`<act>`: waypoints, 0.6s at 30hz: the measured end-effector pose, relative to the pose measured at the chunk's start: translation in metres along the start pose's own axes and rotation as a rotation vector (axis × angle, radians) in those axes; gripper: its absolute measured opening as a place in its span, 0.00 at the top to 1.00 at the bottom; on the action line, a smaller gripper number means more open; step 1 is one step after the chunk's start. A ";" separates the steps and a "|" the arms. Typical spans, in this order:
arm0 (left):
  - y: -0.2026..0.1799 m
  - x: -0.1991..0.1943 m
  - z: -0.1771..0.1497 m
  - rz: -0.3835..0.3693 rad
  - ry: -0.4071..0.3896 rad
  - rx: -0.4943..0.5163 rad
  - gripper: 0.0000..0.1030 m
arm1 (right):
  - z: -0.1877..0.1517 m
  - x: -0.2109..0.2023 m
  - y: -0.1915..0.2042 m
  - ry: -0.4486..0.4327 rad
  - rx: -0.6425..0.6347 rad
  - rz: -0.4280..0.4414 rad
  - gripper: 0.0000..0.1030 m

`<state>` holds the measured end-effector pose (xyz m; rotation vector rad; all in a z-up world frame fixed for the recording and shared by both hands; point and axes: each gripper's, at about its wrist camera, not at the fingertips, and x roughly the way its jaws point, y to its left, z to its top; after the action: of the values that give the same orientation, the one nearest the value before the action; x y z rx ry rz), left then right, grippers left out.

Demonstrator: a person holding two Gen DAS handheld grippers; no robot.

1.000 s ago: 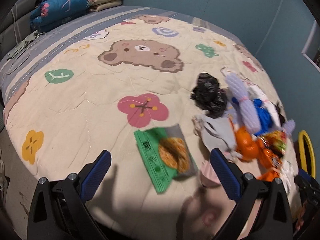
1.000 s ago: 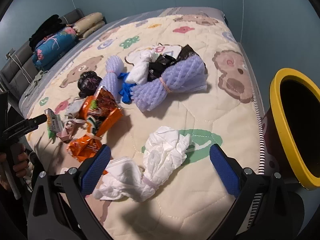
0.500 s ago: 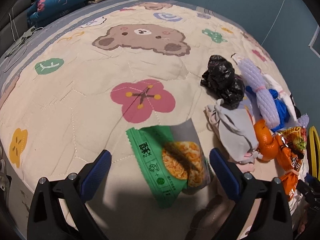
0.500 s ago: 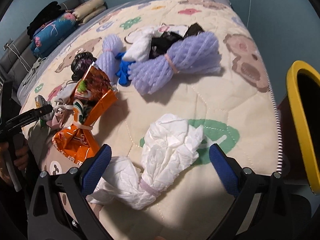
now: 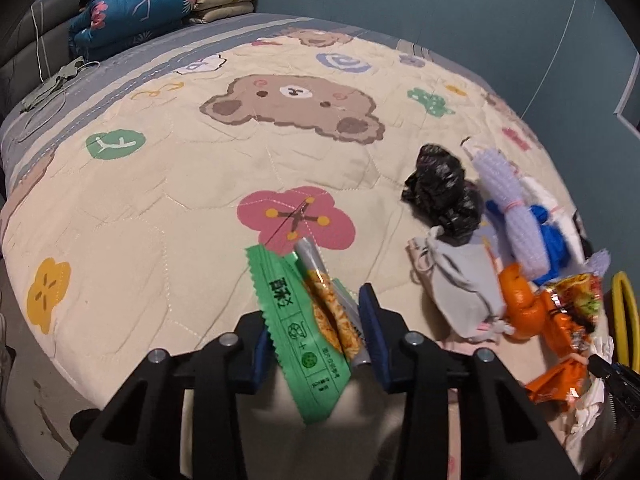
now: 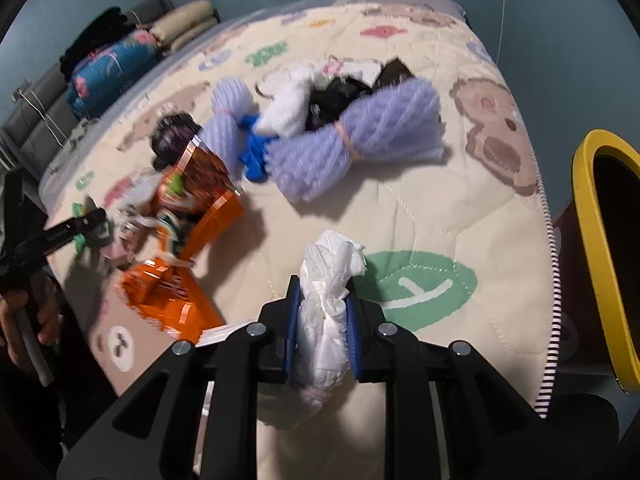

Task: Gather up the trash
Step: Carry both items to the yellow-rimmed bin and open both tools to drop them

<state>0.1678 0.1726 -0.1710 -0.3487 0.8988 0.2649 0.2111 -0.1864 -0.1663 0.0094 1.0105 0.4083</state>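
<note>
1. Cream quilted bedspread (image 5: 168, 184) with bear and flower prints covers the bed, teal walls behind
2. Left gripper (image 5: 318, 330) is clamped on a green snack wrapper (image 5: 298, 320)
3. Right gripper (image 6: 322, 330) is clamped on a crumpled white tissue bundle (image 6: 328, 300)
4. Yellow-rimmed bin (image 6: 592, 240) stands beside the bed

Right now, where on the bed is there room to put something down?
The quilt is bare from the pink flower across the bear face to the folded blankets. There is another bare strip between the purple bundle and the yellow bin. It is crowded around the orange wrappers.
</note>
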 end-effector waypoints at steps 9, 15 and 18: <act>-0.018 -0.049 0.008 -0.061 -0.082 0.053 0.65 | 0.013 -0.064 0.013 -0.126 -0.028 0.094 0.81; -0.058 -0.083 0.011 -0.127 -0.142 0.152 0.65 | 0.016 -0.100 0.003 -0.184 -0.017 0.106 0.81; -0.084 -0.095 0.016 -0.189 -0.146 0.194 0.65 | 0.018 -0.121 -0.013 -0.224 0.009 0.086 0.81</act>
<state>0.1534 0.0953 -0.0708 -0.2291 0.7349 0.0279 0.1739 -0.2354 -0.0605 0.1045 0.7926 0.4704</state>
